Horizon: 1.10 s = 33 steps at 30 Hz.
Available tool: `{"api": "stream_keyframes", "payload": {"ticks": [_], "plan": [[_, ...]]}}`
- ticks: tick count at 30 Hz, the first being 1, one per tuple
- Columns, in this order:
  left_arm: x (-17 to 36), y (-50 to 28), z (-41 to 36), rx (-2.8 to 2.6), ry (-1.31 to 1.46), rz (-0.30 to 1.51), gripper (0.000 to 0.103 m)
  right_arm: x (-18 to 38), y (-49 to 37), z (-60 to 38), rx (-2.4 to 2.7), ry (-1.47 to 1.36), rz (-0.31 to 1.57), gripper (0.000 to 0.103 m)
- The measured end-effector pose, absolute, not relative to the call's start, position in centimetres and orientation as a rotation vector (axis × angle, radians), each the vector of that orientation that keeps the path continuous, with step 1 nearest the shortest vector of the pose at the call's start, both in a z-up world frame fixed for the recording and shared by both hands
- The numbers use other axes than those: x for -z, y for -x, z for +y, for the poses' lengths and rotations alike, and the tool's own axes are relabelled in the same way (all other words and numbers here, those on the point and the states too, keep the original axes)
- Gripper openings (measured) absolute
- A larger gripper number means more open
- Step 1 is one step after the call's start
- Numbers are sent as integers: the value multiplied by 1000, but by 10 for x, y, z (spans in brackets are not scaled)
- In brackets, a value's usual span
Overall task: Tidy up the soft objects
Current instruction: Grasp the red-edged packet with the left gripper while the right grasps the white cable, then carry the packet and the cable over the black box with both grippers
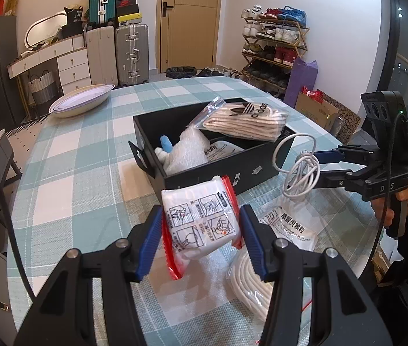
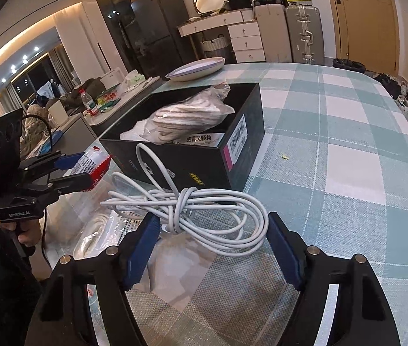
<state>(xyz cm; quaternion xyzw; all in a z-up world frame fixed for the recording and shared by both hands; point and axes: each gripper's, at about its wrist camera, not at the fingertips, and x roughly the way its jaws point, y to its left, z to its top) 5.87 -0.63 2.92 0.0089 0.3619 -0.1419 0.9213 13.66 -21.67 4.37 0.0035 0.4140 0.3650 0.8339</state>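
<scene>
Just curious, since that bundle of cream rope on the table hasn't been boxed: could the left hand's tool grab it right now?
Probably not yet. The left gripper has its fingers clamped on a white packet, so they are occupied. The cream rope bundle lies uncovered just beneath, so it looks easy once the packet is dropped.

Left wrist cam sat low and close over the table [image 1: 74, 155] near edge, tilted down toward the box [image 1: 204, 173]. Right cam did likewise from the right. Both shared the box [image 2: 192, 161] and each other's gripper.

Socks bag [image 1: 244, 121] hides much of the box's [image 1: 152, 144] contents.
</scene>
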Motion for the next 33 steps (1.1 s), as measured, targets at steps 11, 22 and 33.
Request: {"api": "stream_keyframes", "payload": {"ticks": [11, 22, 33], "plan": [[-51, -50, -5, 268, 11, 653, 53, -77, -123, -221, -809, -47, 754, 76], [-62, -65, -1, 210, 30, 612, 53, -112, -121, -222, -623, -56, 625, 76], [-60, -90, -6, 167, -2, 605, 53, -122, -140, -216, -414, -42, 586, 76]]}}
